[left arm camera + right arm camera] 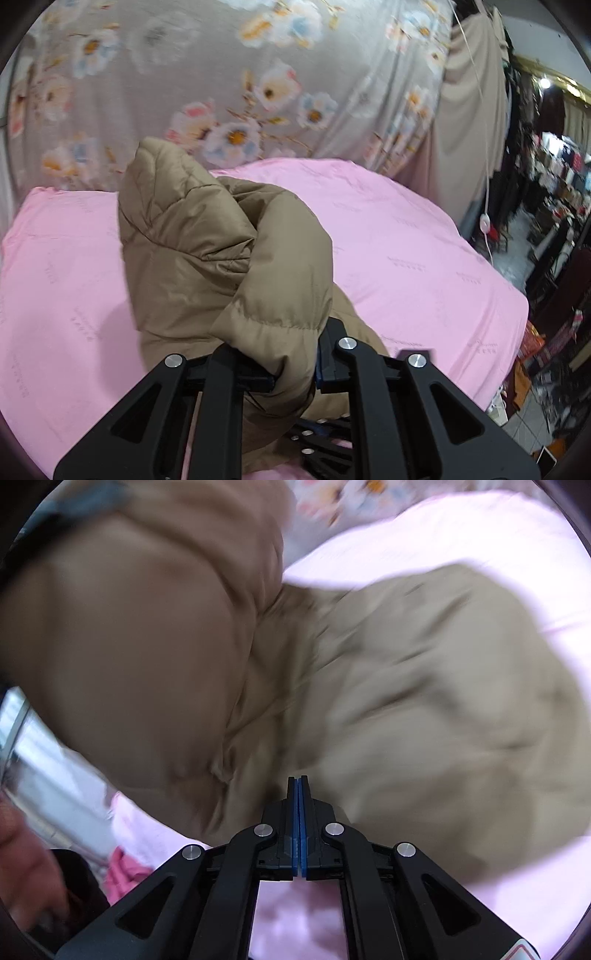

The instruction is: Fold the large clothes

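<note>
While the left gripper [295,373] pinches a bunched fold of the jacket [221,258] above the bed [424,258], the right gripper [298,827] is pressed together, empty, over the jacket's spread part. The slick padded fold may slip from so small a pinch, undoing the fold.

Shop: stocked shelves [554,184], hanging garments [476,110], pink-covered table [424,258].

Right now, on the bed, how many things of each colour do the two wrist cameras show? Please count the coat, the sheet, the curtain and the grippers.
Tan: 1, the puffy coat
Pink: 1, the bed sheet
Grey with flowers: 1, the curtain
Black: 2, the left gripper shut on the coat, the right gripper shut on nothing
Total: 5
</note>
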{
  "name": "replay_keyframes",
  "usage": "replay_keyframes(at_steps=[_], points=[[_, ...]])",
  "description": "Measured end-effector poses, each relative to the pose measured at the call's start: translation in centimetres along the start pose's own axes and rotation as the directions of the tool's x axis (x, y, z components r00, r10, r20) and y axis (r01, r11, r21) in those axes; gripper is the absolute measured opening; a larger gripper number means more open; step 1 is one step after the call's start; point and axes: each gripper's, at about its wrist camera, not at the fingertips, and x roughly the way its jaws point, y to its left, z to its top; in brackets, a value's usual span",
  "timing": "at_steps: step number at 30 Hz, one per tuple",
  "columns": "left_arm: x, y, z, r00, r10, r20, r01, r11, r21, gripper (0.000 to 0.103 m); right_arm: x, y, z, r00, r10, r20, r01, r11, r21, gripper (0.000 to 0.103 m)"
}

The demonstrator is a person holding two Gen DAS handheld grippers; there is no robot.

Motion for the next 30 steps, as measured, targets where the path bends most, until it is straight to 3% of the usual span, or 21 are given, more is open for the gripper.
replay_keyframes(at_steps=[3,10,14,17,19,21,22,23,24,26,30], points=[[3.2,-2.7,-0.7,0.997,-0.029,-0.065,0.031,0.999,0.021,0.012,-3.7,-3.5,0.1,0.987,-0.142,0.075,0.139,0.989,0.050,0.007],[9.6,-6.5,-4.1,0.976,-0.028,-0.217,0.040,0.998,0.054,0.013,-8.4,-9.3,-0.2,0.944,-0.301,0.135,0.277,0.945,0.175,0.008],[11.4,-7.3,-5.9,0.967,-0.011,-0.253,0.026,0.998,0.058,0.014,-10.1,-10.3,-0.1,0.927,-0.335,0.171,0.306,0.936,0.175,0.008],[11.4,-7.5,-6.1,0.967,-0.001,-0.255,0.019,0.997,0.068,0.017,-11.3,-10.2,1.3,0.926,-0.316,0.208,0.282,0.943,0.176,0.009],[10.6,-7.2,-5.7,0.964,-0.034,-0.262,0.049,0.998,0.048,0.020,-12.3,-10.4,3.2,0.928,-0.292,0.230,0.257,0.952,0.169,0.011],[8.6,-6.5,-4.7,0.963,-0.102,-0.250,0.108,0.994,0.008,0.031,-13.1,-8.9,5.7,0.931,-0.254,0.263,0.221,0.964,0.149,0.020],[7.0,-5.8,-4.0,0.965,-0.136,-0.225,0.135,0.991,-0.019,0.046,-13.5,-8.2,6.6,0.931,-0.233,0.282,0.201,0.970,0.137,0.038],[5.7,-5.3,-3.2,0.969,-0.150,-0.194,0.145,0.989,-0.038,0.065,-13.8,-7.2,7.9,0.930,-0.204,0.305,0.176,0.977,0.117,0.047],[4.2,-4.6,-2.3,0.977,-0.152,-0.149,0.145,0.988,-0.057,0.072,-13.9,-6.0,9.0,0.929,-0.185,0.321,0.162,0.982,0.098,0.058],[0.7,-2.4,-0.5,0.992,-0.121,-0.032,0.118,0.989,-0.088,0.077,-13.4,-3.7,11.7,0.936,-0.130,0.327,0.122,0.991,0.047,0.062],[-2.2,3.2,2.9,0.997,0.046,0.060,-0.035,0.985,-0.171,0.077,-10.2,0.0,16.3,0.959,-0.066,0.277,0.064,0.998,0.018,0.070]])
